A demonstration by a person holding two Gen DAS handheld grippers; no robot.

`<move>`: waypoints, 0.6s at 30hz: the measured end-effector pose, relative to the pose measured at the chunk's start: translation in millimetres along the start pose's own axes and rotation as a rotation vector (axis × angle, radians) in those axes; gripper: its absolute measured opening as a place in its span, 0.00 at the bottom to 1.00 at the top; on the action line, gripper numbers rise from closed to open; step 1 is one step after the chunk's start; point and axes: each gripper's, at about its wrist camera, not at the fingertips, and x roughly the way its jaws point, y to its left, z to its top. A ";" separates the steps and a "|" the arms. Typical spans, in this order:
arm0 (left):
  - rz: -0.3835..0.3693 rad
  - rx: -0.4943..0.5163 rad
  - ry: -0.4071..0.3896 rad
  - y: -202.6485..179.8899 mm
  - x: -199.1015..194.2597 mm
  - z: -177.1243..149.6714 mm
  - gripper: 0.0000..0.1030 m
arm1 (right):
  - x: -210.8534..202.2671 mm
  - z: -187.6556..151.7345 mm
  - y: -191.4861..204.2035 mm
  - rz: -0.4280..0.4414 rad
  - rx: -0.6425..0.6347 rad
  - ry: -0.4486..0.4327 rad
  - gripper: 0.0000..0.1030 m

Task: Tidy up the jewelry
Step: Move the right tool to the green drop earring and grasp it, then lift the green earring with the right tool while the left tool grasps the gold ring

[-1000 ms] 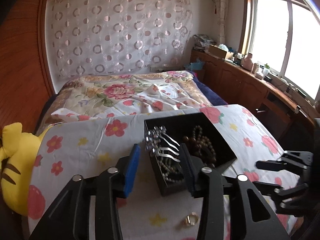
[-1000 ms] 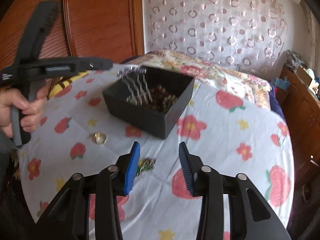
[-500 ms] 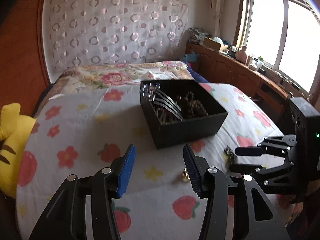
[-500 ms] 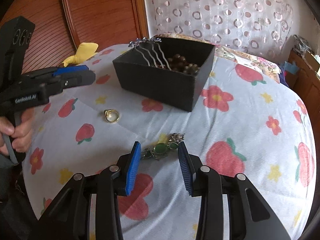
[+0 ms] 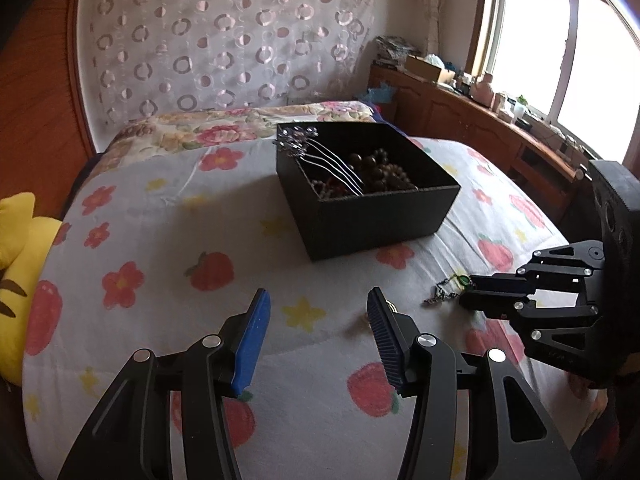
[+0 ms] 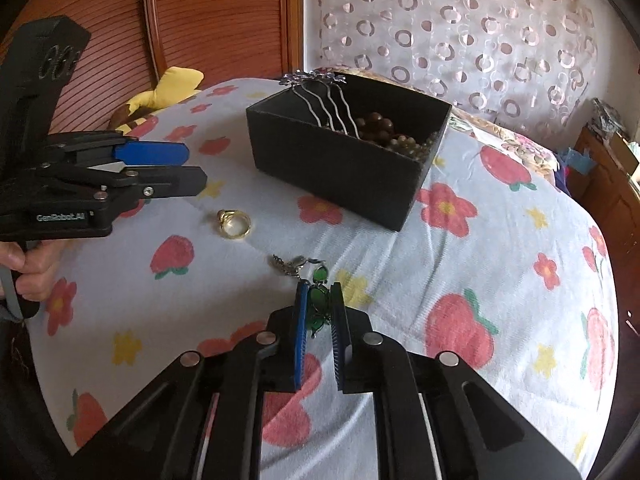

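A black jewelry box [image 5: 380, 208] [image 6: 344, 168] stands on the flowered table cover, holding silver hairpins [image 6: 324, 100] and brown beads [image 5: 376, 168]. A green-stone bracelet [image 6: 316, 300] lies in front of it; my right gripper [image 6: 319, 300] has closed around its green end, with the chain end [image 5: 444, 290] trailing on the cloth. A gold ring [image 6: 234, 224] lies on the cloth left of the bracelet. My left gripper [image 5: 318, 308] is open and empty, low over the cloth near the ring, which its right finger hides in the left wrist view.
A yellow plush toy [image 5: 16, 240] lies at the table's left edge. A bed with a floral quilt [image 5: 224, 128] is behind the table. A wooden cabinet with clutter [image 5: 480, 120] runs along the window at right. A wooden panel [image 6: 216, 20] stands at the back left.
My right gripper moved forward and down onto the bracelet and closed its fingers on it. My left gripper pulled back from the box and lowered toward the cloth, still open.
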 end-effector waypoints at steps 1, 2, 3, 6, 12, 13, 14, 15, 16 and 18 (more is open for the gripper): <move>-0.005 0.003 0.005 -1.3 0.8 -0.2 0.47 | -4.3 -2.2 1.0 -0.004 -0.002 -0.012 0.12; -0.014 0.008 0.012 -3.4 1.6 -0.8 0.47 | -7.3 -4.0 1.7 -0.004 -0.002 -0.019 0.12; -0.018 0.013 0.015 -5.4 2.2 -1.3 0.47 | -12.6 -6.7 3.2 -0.002 -0.001 -0.031 0.12; -0.032 0.028 0.024 -11.4 4.0 -2.9 0.41 | -28.9 -15.1 5.5 0.003 0.013 -0.069 0.12; -0.057 0.049 0.055 -19.5 11.8 -3.6 0.27 | -48.3 -37.8 10.4 0.022 0.060 -0.106 0.12; -0.055 0.052 0.060 -20.8 13.4 -3.5 0.27 | -49.6 -41.1 10.7 0.022 0.064 -0.107 0.12; -0.055 0.053 0.062 -21.8 14.4 -3.5 0.27 | -50.6 -44.6 9.9 0.021 0.066 -0.107 0.12; -0.057 0.053 0.065 -22.9 16.1 -3.3 0.27 | -51.0 -47.4 10.3 0.023 0.071 -0.107 0.12; -0.060 0.052 0.069 -23.7 17.8 -2.8 0.27 | -51.2 -49.4 10.5 0.026 0.076 -0.108 0.12; -0.061 0.053 0.075 -23.7 21.0 -1.2 0.27 | -53.1 -50.5 10.7 0.027 0.083 -0.121 0.12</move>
